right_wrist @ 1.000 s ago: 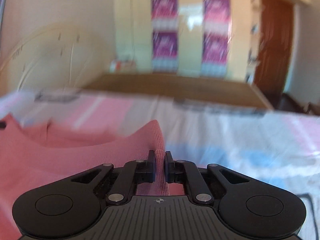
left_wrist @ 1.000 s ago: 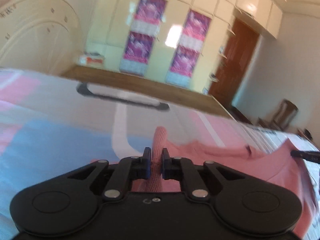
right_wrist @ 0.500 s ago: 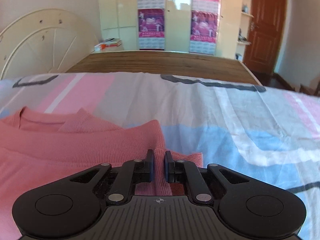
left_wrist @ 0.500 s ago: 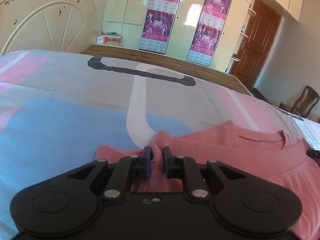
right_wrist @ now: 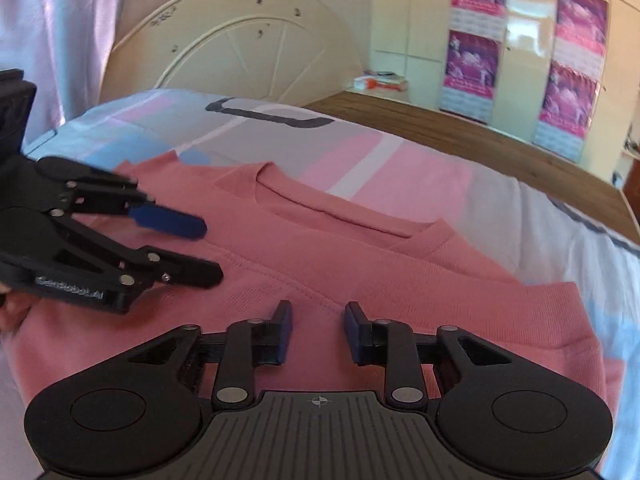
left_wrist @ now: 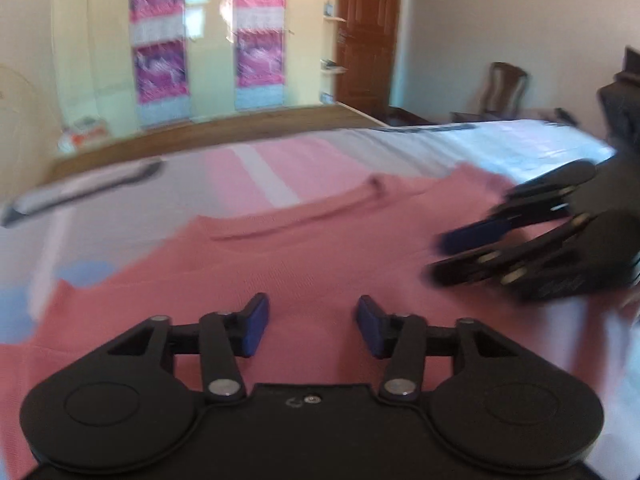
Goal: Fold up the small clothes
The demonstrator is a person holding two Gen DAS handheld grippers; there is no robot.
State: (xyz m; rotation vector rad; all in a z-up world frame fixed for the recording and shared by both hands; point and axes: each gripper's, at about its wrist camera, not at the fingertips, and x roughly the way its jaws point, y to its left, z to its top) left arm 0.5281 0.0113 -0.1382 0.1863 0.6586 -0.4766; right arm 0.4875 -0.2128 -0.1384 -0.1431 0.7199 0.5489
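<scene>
- Nearest us, our left gripper (left_wrist: 312, 330), black with blue pads, hangs just above the pink knitted sweater (left_wrist: 280, 264); its jaws have just been opening and now stand spread, with bare pink knit showing between them and nothing pinched.
- Our right gripper (right_wrist: 317, 330), of the same make, hangs over the sweater's other half; its jaws have also just been opening and stand apart, gripping nothing.
- Each gripper shows in the other's view, reaching in over the sweater from the side.
- The sweater lies flat on the bed sheet (right_wrist: 352, 160), patterned in pink, blue and grey, with its ribbed neckline (right_wrist: 340, 216) on the side far from us.
- Beyond the sweater we see a brown wooden surface (right_wrist: 460, 128).
- Farther still stand a cream arched headboard (right_wrist: 240, 52) and cream wardrobe doors bearing purple posters (right_wrist: 472, 64).
</scene>
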